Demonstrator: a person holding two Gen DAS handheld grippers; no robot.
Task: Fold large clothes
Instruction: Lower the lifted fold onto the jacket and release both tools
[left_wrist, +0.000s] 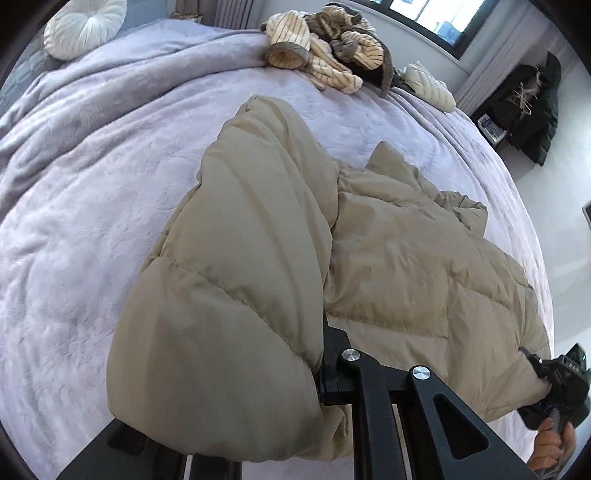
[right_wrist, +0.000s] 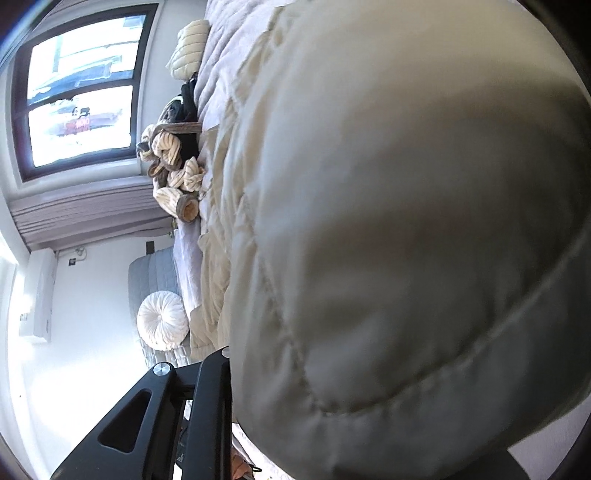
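Beige puffer jacket (left_wrist: 388, 258) lies spread on a bed w/ a lilac fleece blanket (left_wrist: 92, 221), taking up the near-right part of the bed in the left wrist view. One quilted edge/flap of it is lifted & bunched up right in front of the left gripper (left_wrist: 325, 369); fabric covers most of the fingers, jaws nearly closed w/ the jacket pinched between them. Only the black linkage w/ two silver pivot bolts shows below the cloth.

Right gripper (left_wrist: 543, 373) appears at the far right edge of the same view, clamped onto the jacket's other corner, a hand (left_wrist: 550, 450) wrapped round its handle. Its own cam is rolled sideways & almost filled by a blurred bulge of beige quilting (right_wrist: 406, 240) close to the lens; fingertips hidden behind it, jaws drawn in narrow on the fabric.

Rest of the jacket stays flat on the blanket btwn the two held ends.

Farther up the bed: heap of cream striped clothes w/ brown trim (left_wrist: 325, 48), a cream quilted item (left_wrist: 428, 85) beside it nr the bed edge. Round white pleated cushion (left_wrist: 85, 26) sits at the headboard end. Window (right_wrist: 81, 88) behind the heap, dark garments (left_wrist: 532, 107) piled by the wall.
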